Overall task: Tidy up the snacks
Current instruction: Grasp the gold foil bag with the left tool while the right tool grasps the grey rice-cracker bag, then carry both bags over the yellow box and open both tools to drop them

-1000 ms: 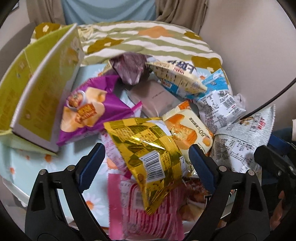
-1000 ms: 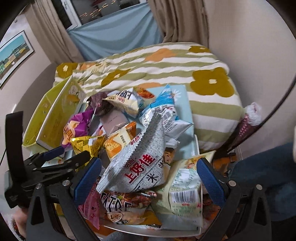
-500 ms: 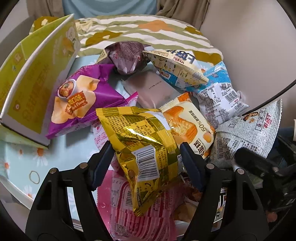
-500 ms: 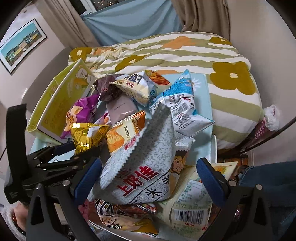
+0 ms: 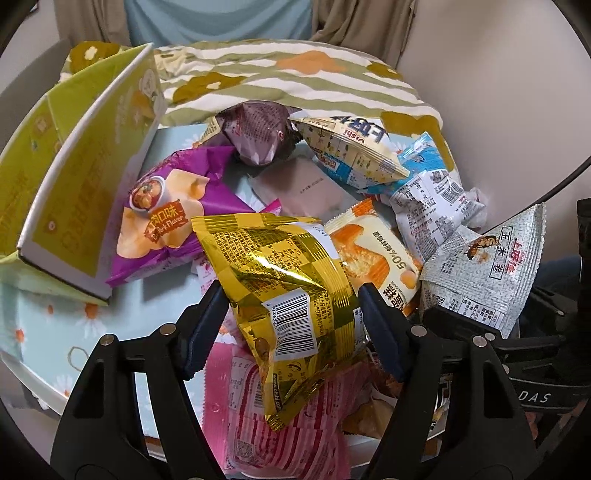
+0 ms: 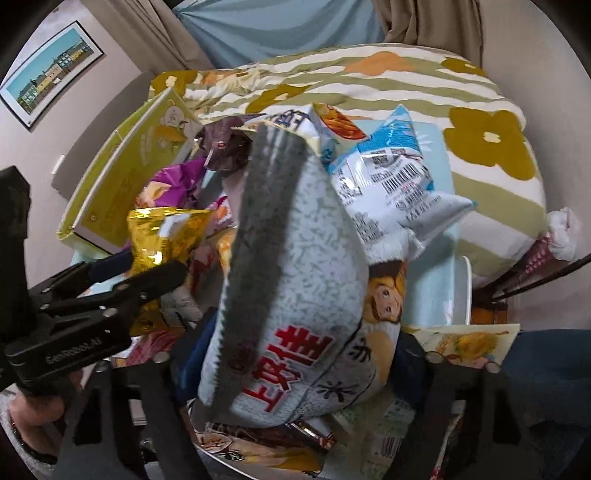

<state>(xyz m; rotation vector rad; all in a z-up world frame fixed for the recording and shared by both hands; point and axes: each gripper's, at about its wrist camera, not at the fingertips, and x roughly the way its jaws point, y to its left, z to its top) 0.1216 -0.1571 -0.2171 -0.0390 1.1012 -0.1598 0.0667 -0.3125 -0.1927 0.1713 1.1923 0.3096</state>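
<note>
Across the floral light-blue worktop (image 5: 48, 332) lies a heap of snack packets beside a tilted yellow-green cardboard box (image 5: 85, 192). Left claw (image 5: 291, 325) has just been closing and now clenches the crinkled gold foil snack bag (image 5: 280, 288), pads pressed to both its sides, above a pink striped packet (image 5: 291, 428). Right claw (image 6: 291, 354) has likewise just closed, grasping the puffed white speckled snack bag with red characters (image 6: 295, 280), lifted over the pile.

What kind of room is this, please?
Probably a bedroom: a flowered striped quilt lies behind the snack-covered tray, with curtains and a framed picture on the wall.
</note>
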